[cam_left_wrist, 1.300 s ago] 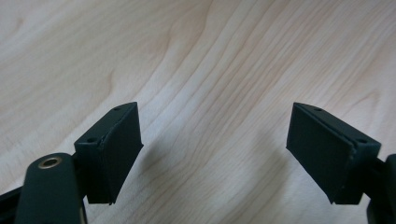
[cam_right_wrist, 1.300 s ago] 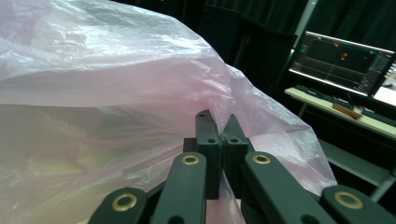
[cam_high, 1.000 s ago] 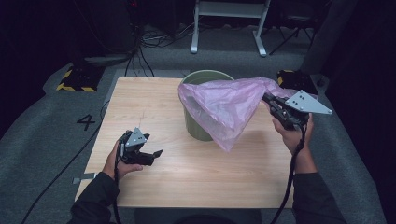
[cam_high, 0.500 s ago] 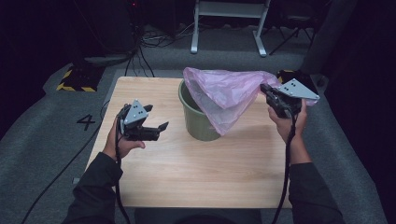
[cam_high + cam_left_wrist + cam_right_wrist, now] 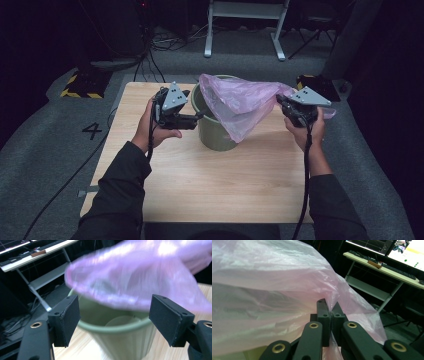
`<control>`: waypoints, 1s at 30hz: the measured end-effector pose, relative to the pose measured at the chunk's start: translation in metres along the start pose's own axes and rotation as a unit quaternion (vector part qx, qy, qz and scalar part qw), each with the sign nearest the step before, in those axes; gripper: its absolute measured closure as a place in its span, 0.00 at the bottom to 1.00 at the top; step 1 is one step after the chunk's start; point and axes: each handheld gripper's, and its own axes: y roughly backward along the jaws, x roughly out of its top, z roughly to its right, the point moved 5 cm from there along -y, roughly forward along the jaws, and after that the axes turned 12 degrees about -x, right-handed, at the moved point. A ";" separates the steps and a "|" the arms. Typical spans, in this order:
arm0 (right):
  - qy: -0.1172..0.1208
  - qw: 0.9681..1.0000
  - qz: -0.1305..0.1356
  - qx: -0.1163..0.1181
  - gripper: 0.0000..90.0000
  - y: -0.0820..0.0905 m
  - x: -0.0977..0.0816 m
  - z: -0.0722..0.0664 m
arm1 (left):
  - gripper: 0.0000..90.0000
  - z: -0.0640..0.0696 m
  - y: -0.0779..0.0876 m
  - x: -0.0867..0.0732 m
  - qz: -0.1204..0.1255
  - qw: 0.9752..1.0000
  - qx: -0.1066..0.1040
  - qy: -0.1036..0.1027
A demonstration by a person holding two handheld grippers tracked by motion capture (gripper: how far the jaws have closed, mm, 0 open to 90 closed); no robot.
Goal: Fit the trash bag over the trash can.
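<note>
An olive-green bin (image 5: 217, 132) stands upright on the wooden table (image 5: 200, 190), toward its far side. A thin pink plastic bag (image 5: 240, 102) hangs over the bin's mouth and drapes down its right side. My right gripper (image 5: 280, 102) is shut on the bag's right edge, and the right gripper view shows its jaws (image 5: 329, 306) pinching the film (image 5: 262, 290). My left gripper (image 5: 192, 120) is held level at the bin's left rim. Its jaws are open and have just been closing a little, with nothing gripped. Ahead of them lie the bin's rim (image 5: 117, 337) and the blurred bag (image 5: 140, 277).
A white desk frame (image 5: 245, 25) and cables stand on the floor behind the table. A black-and-yellow striped block (image 5: 80, 85) lies at the far left, and a dark box (image 5: 320, 82) sits off the table's far right corner. A "4" (image 5: 93, 131) marks the carpet.
My left gripper has risen from the table and moved right, up to the bin's left rim. The right gripper has shifted slightly, spreading the bag wider over the bin's mouth.
</note>
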 end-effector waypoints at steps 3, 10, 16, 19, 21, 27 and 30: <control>0.032 0.999 0.000 0.014 0.99 0.004 0.000 -0.008 | 0.27 -0.002 -0.007 0.010 0.011 1.000 -0.002 0.007; 0.058 0.998 0.004 0.032 0.99 0.009 -0.002 -0.020 | 0.34 -0.006 -0.027 0.027 -0.001 1.000 0.004 0.010; 0.051 0.998 0.012 0.043 0.99 0.017 -0.006 -0.020 | 0.59 -0.007 -0.051 0.021 -0.054 0.998 -0.027 -0.009; 0.052 0.998 0.014 0.045 0.99 0.020 -0.007 -0.019 | 0.65 -0.008 -0.062 0.018 -0.069 0.997 -0.033 -0.012; 0.053 0.998 0.014 0.044 0.99 0.022 -0.007 -0.017 | 0.68 -0.008 -0.069 0.017 -0.084 0.996 -0.022 -0.019; 0.053 0.998 0.017 0.029 0.99 0.025 -0.005 -0.012 | 0.72 -0.008 -0.083 0.017 -0.099 0.995 -0.023 -0.021; 0.042 0.999 0.021 0.006 0.99 0.025 -0.001 -0.008 | 0.72 -0.009 -0.089 0.017 -0.107 0.994 -0.015 -0.025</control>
